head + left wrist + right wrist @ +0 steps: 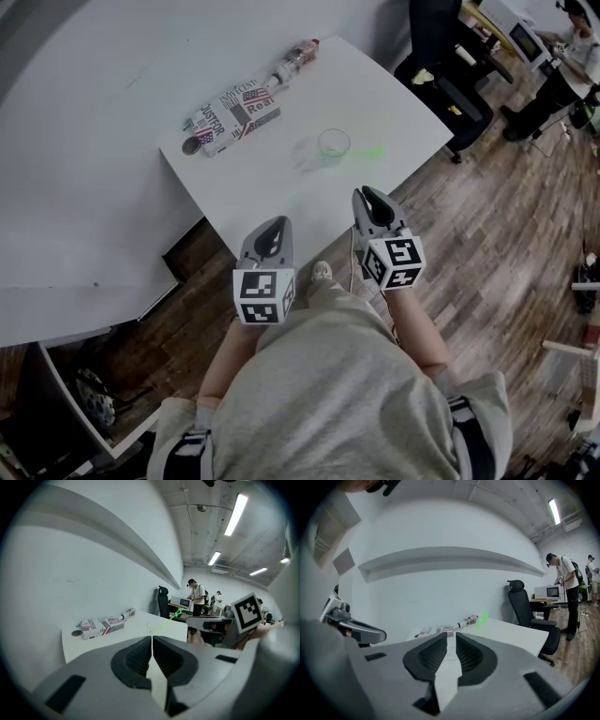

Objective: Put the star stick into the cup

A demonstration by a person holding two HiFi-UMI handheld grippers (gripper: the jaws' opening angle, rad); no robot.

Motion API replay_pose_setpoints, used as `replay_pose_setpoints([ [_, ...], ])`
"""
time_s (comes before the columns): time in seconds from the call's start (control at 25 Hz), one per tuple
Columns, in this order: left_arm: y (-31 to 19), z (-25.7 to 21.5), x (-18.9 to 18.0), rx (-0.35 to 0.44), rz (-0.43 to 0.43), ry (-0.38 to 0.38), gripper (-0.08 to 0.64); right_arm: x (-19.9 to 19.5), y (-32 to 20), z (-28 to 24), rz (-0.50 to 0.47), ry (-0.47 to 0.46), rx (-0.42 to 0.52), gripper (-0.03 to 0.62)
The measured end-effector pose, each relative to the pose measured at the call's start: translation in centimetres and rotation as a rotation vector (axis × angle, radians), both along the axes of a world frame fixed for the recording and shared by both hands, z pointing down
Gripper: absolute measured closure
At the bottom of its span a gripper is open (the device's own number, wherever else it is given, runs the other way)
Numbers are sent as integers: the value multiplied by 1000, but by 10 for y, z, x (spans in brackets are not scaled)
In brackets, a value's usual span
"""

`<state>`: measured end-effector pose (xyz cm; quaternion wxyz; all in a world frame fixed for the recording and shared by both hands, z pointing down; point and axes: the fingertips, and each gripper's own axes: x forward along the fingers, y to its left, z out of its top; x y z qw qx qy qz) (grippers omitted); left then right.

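A clear cup [333,143] stands on the white table [281,192] toward its right side. The green star stick [367,152] lies on the tabletop just right of the cup, apart from both grippers. My left gripper [272,223] hovers at the table's near edge with its jaws pressed together and nothing between them. My right gripper [368,194] is a little further forward, over the near edge, its jaws standing a narrow gap apart and empty. The left gripper view shows the cup [152,627] and stick [169,619] beyond the jaws; the stick [482,619] also shows in the right gripper view.
A printed box [234,112] lies at the table's far left, a small round dark object [190,146] beside it and a bottle [292,61] on its side behind it. A black office chair [441,56] stands past the table's right end. People are in the room beyond.
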<state>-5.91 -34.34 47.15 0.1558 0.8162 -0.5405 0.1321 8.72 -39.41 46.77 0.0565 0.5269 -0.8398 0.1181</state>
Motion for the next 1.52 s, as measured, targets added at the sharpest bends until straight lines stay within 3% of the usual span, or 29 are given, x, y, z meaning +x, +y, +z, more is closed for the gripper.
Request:
replay_pose_setpoints([
  [0.88, 150, -2, -24, 51, 42, 29, 551, -40, 185, -47, -14, -38, 107, 561],
  [1.12, 176, -1, -25, 53, 29, 29, 551, -41, 216, -49, -24, -39, 118, 595],
  [1.52, 190, -1, -22, 62, 47, 9, 551, -44, 233, -49, -38, -20, 136, 597],
])
